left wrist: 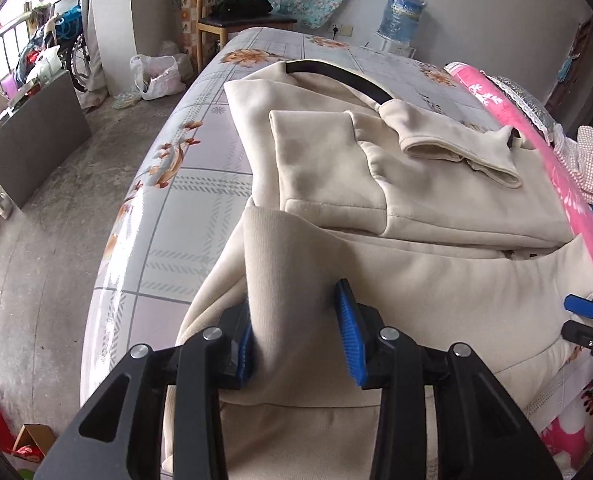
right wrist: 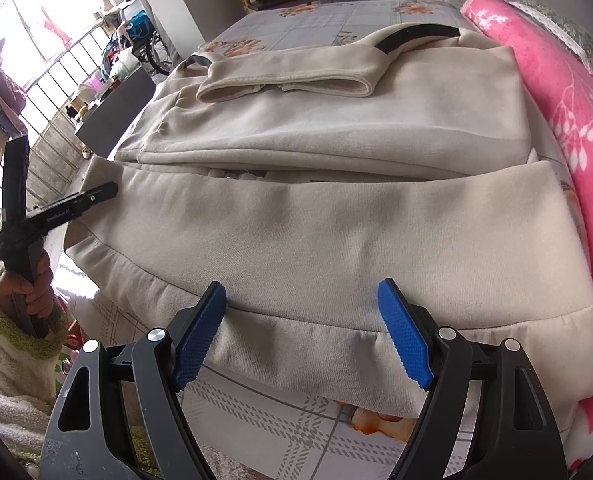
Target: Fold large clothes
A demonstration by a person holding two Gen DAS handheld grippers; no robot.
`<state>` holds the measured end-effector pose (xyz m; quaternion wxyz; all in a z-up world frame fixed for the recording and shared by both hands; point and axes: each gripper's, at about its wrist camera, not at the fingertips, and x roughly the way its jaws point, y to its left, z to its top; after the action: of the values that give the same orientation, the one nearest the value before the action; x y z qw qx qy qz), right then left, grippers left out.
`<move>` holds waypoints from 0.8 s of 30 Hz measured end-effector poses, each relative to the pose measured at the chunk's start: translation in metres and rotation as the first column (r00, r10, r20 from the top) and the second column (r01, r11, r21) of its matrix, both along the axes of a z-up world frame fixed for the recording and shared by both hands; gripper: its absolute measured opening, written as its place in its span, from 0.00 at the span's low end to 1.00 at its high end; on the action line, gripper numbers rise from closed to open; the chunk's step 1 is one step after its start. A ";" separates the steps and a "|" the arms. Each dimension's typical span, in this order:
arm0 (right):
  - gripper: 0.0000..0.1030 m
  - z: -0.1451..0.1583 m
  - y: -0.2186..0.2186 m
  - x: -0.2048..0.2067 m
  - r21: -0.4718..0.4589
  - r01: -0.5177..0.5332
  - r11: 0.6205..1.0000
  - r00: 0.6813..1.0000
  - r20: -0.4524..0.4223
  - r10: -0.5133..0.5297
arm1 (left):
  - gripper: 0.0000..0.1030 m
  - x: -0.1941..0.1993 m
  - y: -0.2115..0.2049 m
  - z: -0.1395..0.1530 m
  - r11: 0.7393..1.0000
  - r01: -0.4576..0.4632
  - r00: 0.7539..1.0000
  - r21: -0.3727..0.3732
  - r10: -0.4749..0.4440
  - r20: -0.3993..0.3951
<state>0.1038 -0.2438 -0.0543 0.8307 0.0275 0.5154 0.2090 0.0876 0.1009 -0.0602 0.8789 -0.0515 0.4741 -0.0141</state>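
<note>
Sweatshirt (right wrist: 336, 232) lies widthwise, collar seemingly far; left claw (left wrist: 300, 340) pinches its fold, right claw (right wrist: 302, 336) gapes

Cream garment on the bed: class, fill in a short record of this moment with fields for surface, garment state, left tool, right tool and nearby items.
surface: bed with floral plaid sheet
garment state: cream garment partly folded, sleeve laid across the top, near hem lifted
left tool: left tool with a bunched ridge of the garment between its pads
right tool: right tool open, pads apart over the hem band
nearby items: pink blanket along the far side, wooden chair beyond the bed
</note>
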 end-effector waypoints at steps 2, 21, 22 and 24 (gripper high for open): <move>0.72 0.009 -0.017 -0.003 0.033 0.047 0.998 0.998 0.027 -0.048 | 0.34 -0.002 -0.002 0.000 1.000 -0.016 1.000 0.019 0.016 0.007; 0.38 0.015 -0.129 0.051 0.063 0.333 0.941 0.942 0.025 -0.335 | 0.34 -0.003 -0.014 0.002 0.993 -0.056 0.998 0.104 0.055 0.016; 0.38 0.017 -0.127 0.048 0.059 0.325 0.944 0.945 0.029 -0.327 | 0.34 -0.003 -0.014 0.002 0.993 -0.056 0.998 0.105 0.054 0.016; 0.36 0.024 -0.121 0.038 0.049 0.300 0.953 0.952 0.053 -0.302 | 0.34 -0.003 -0.014 0.002 0.993 -0.055 0.998 0.106 0.053 0.016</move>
<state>0.1420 -0.3646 -0.0303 0.8670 0.1163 0.4759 0.0911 0.0849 0.0870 -0.0584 0.8836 -0.0173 0.4667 0.0346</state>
